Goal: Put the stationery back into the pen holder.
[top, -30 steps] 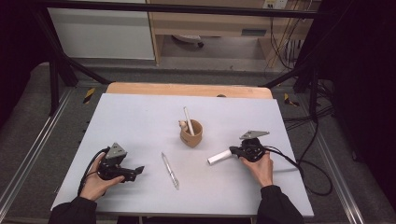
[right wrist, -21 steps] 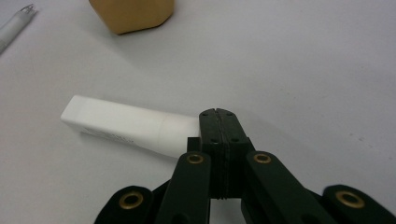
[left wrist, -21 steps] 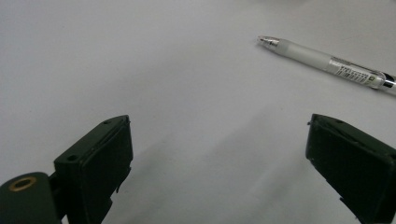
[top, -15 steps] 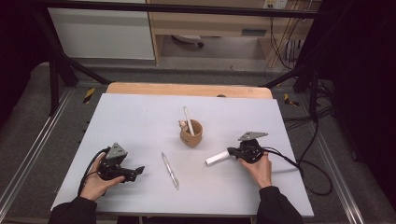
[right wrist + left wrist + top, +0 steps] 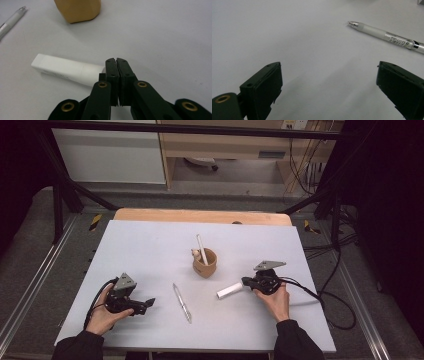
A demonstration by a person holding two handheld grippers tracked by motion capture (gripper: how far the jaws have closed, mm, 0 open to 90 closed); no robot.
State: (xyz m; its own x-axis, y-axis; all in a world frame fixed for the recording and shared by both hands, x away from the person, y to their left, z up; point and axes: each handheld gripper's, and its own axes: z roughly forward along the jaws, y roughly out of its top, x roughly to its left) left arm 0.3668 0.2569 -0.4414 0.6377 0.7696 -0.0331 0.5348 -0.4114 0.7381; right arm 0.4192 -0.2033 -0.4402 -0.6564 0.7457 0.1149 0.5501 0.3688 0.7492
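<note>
The right gripper [image 5: 117, 61] is resting with its jaws pressed together, the white tube [image 5: 67, 69] lying on the table [image 5: 150, 245] just beside their left flank, not pinched. The left gripper [image 5: 329, 82] is holding its jaws spread wide, the pen [image 5: 387, 37] lying ahead of the right-hand jaw, apart from it.

Matt wooden cup [image 5: 205, 264], frosted plastic pen [image 5: 384, 35], smooth white tube [image 5: 67, 69]
</note>
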